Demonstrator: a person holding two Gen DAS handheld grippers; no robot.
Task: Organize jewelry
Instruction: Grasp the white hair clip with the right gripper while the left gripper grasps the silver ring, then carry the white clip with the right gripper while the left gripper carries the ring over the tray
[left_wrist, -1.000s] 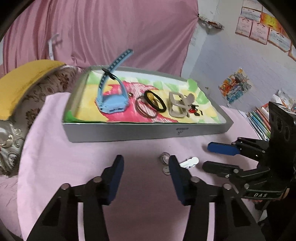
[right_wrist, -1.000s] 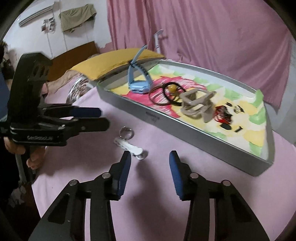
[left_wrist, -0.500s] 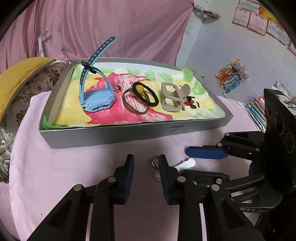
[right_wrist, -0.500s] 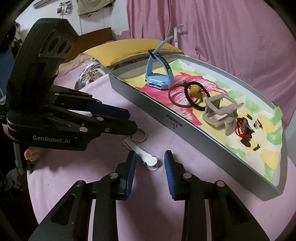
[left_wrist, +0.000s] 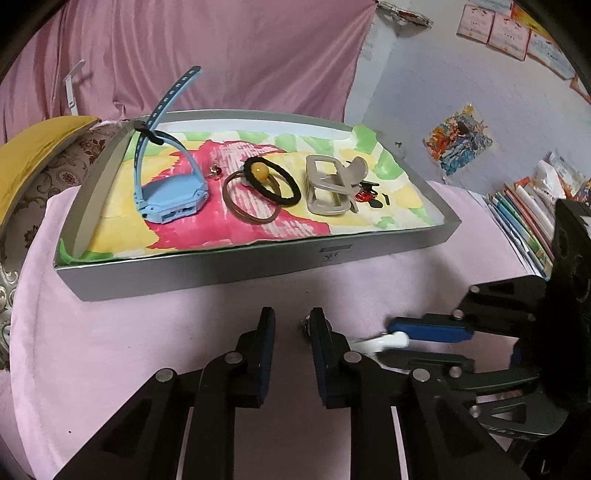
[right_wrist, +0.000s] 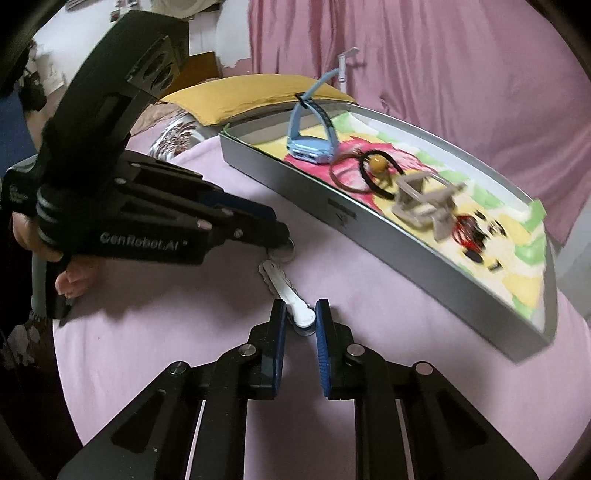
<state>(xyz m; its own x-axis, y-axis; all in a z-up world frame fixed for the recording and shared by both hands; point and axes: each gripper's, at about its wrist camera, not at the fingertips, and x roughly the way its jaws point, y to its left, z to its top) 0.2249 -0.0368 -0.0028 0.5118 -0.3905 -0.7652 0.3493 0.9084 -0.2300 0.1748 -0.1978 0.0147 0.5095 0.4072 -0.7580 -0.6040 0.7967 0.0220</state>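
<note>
A white key-shaped charm on a metal ring (right_wrist: 286, 291) lies on the pink cloth before the tray; its white end also shows in the left wrist view (left_wrist: 384, 341). My right gripper (right_wrist: 300, 319) stands narrowly open around the charm's white end. My left gripper (left_wrist: 291, 328) is narrowly open and empty, its right finger beside the metal ring (left_wrist: 306, 326). The grey tray (left_wrist: 258, 266) holds a blue watch (left_wrist: 171, 201), a brown hair tie (left_wrist: 251, 206), a black hair tie with a yellow bead (left_wrist: 275, 184), a beige claw clip (left_wrist: 332, 186) and small red and black pieces (left_wrist: 365, 194).
A yellow cushion (left_wrist: 33, 147) and patterned fabric lie left of the tray. Books (left_wrist: 524, 218) are stacked at the right. A pink curtain (left_wrist: 207, 55) hangs behind. The tray also shows in the right wrist view (right_wrist: 388, 236).
Both grippers moved in toward the charm and narrowed their jaws. The right gripper's fingers now flank the charm's white end; the left gripper's tip reached the metal ring.
</note>
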